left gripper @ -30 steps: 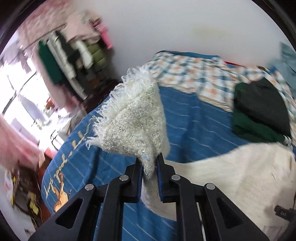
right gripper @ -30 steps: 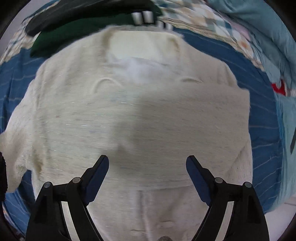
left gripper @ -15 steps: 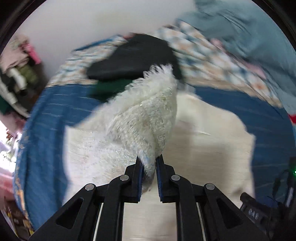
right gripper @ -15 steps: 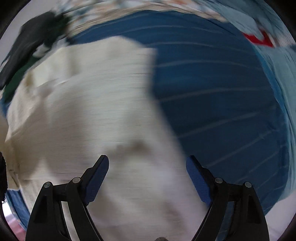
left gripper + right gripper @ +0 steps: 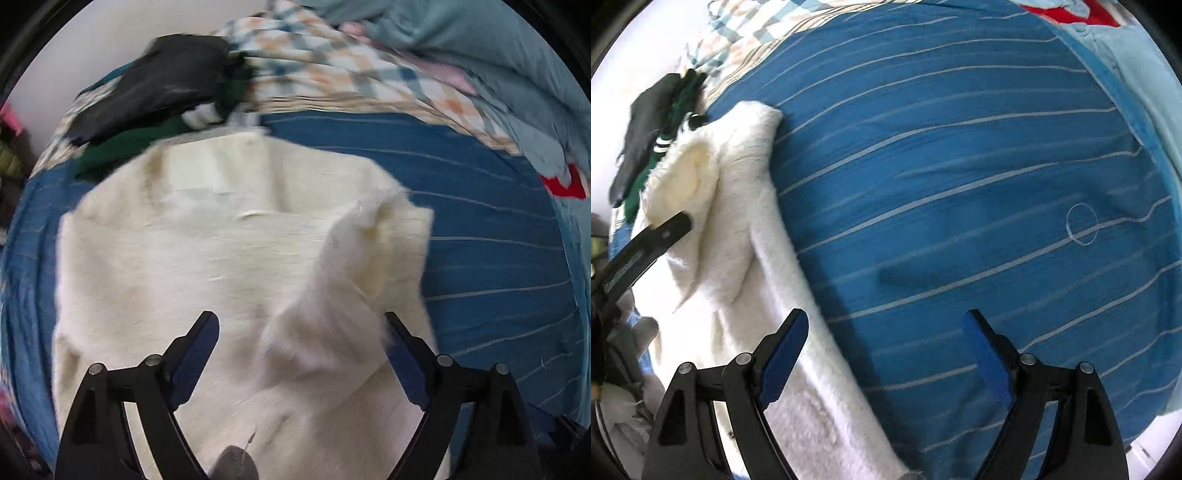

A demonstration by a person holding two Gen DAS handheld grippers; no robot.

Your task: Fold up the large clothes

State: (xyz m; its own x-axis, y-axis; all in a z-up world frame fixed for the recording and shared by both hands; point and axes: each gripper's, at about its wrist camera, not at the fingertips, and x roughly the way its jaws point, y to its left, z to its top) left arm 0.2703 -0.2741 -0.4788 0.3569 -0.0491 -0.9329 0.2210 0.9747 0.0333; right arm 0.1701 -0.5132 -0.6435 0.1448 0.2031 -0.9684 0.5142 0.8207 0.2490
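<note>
1. On the blue striped bedsheet (image 5: 942, 206), a fluffy cream sweater (image 5: 207, 266) is spread flat, its sleeve (image 5: 347, 280) folded across the body.
2. The left claw (image 5: 301, 354) is held wide open above the sleeve, nothing gripped.
3. The right claw (image 5: 884, 350) is likewise spread open, over the sweater's edge and bare sheet.
4. Dark green and black garments (image 5: 159, 96) are piled just beyond the sweater's collar.

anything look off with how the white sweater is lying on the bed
Yes. The sleeve folded across the white sweater sits bunched and humped, not flat, near its right edge.
</note>
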